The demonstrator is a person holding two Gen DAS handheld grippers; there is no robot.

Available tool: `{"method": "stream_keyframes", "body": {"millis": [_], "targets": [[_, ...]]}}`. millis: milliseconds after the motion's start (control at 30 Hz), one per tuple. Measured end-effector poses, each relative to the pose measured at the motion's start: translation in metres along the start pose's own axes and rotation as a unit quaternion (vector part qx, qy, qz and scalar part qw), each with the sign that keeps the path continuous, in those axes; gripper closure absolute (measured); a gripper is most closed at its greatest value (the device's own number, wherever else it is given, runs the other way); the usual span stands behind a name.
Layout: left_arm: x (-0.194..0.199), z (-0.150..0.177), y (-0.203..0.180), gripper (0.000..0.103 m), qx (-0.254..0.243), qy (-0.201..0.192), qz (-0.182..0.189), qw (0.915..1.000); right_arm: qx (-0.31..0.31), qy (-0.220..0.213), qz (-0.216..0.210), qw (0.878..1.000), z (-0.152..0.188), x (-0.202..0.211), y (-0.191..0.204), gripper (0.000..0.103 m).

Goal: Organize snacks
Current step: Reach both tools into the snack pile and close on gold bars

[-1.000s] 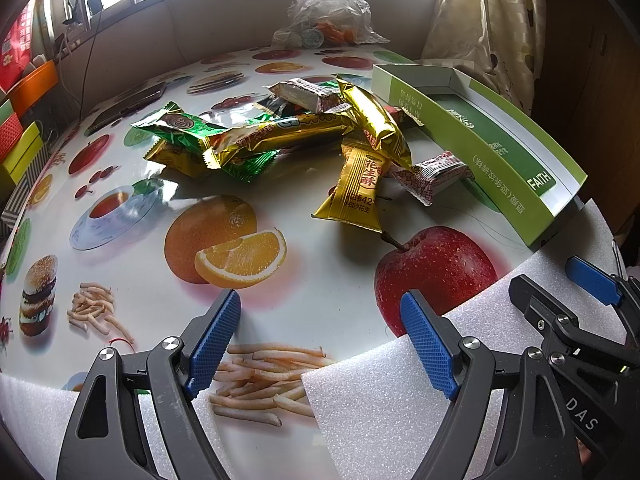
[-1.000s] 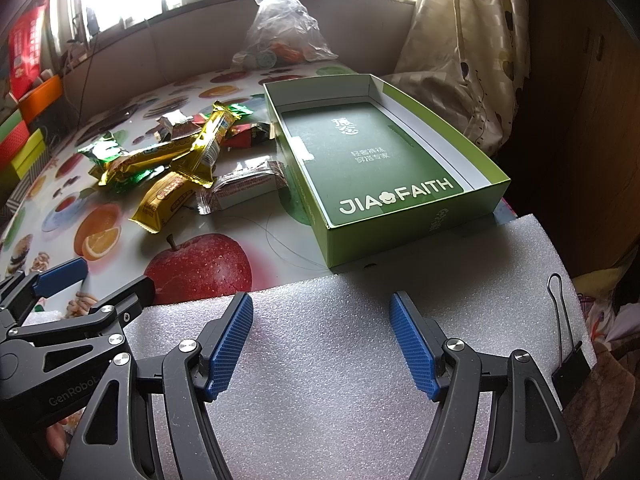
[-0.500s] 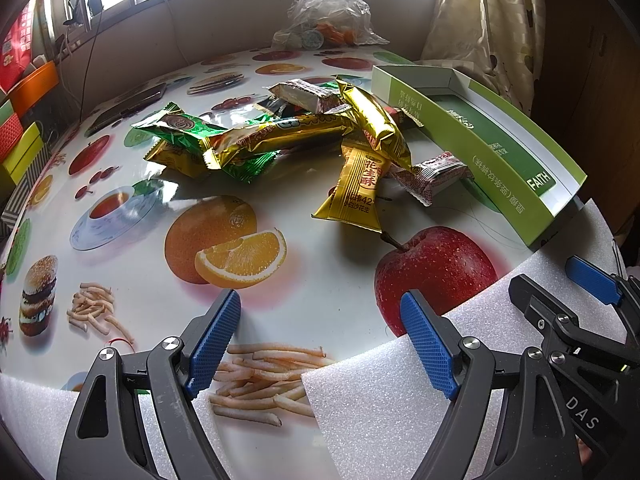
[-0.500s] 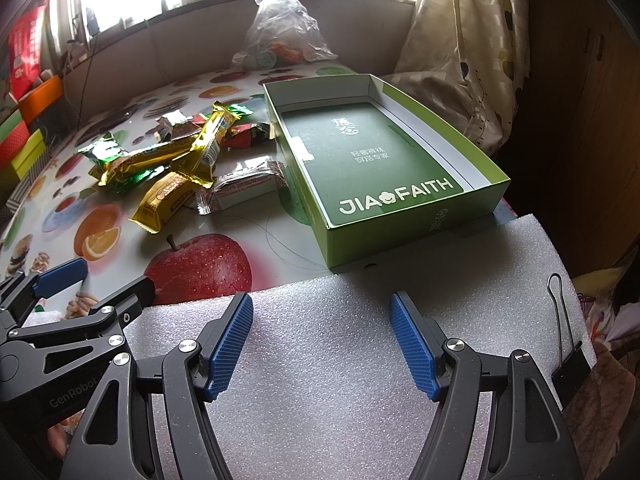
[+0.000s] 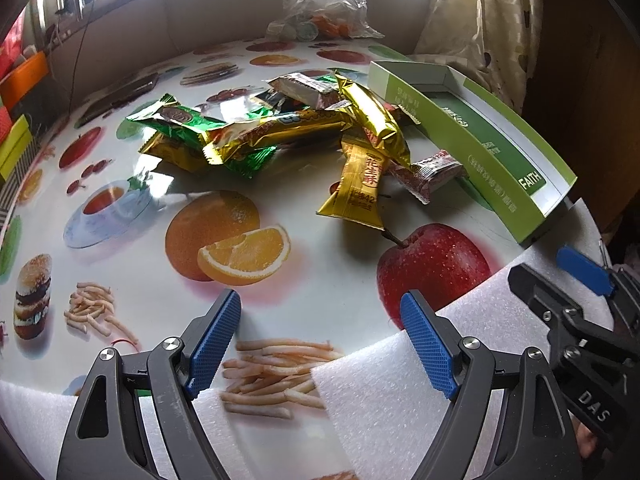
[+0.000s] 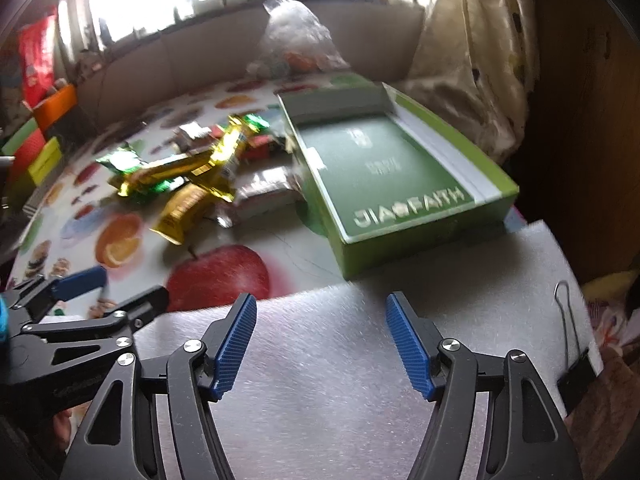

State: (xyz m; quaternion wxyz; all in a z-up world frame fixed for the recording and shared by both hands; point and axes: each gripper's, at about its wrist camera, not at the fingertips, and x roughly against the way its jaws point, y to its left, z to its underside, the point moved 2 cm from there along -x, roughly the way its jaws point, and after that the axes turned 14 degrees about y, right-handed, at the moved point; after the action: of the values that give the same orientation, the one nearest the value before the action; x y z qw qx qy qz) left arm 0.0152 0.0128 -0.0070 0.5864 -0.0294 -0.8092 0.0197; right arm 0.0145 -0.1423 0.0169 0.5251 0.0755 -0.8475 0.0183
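A pile of snack packets [image 5: 280,128] in gold, green and red wrappers lies mid-table; it also shows in the right wrist view [image 6: 192,172]. A gold packet [image 5: 358,184] and a red-white packet [image 5: 430,172] lie nearest. An open green box [image 5: 500,152] marked JIA FAITH stands right of the pile, empty [image 6: 384,176]. My left gripper [image 5: 324,336] is open and empty, low over the table's near edge. My right gripper [image 6: 320,340] is open and empty over white foam, short of the box.
The table [image 5: 340,280] has a fruit-print cover. White foam sheets [image 6: 340,380] cover the near edge. A binder clip [image 6: 572,360] lies at the foam's right. A clear plastic bag [image 5: 324,8] sits at the back. Coloured boxes [image 5: 16,120] stand left; a curtain [image 6: 472,60] hangs right.
The right gripper has started moving: its view is blurred and has shifted, with the box and snacks now higher and more to the right. The left gripper has barely moved.
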Motion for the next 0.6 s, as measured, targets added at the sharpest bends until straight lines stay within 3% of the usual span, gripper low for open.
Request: {"method": "stream_keyframes", "body": {"millis": [100,333,600], "targets": [[0.008,-0.001,0.011,0.021,0.012,-0.012,0.002,0.9999,0.03,-0.023,-0.014,0.999,-0.005,0.009,0.013,0.035],[0.022,-0.026,0.045,0.021,0.036,-0.045,-0.014,0.9982,0.05,-0.014,-0.05,0.997,-0.037,0.004,0.028,0.036],[0.028,-0.06,0.062,0.021,0.015,-0.071,-0.012,0.9973,0.081,-0.009,-0.068,0.994,-0.085,-0.009,0.049,0.043]]}}
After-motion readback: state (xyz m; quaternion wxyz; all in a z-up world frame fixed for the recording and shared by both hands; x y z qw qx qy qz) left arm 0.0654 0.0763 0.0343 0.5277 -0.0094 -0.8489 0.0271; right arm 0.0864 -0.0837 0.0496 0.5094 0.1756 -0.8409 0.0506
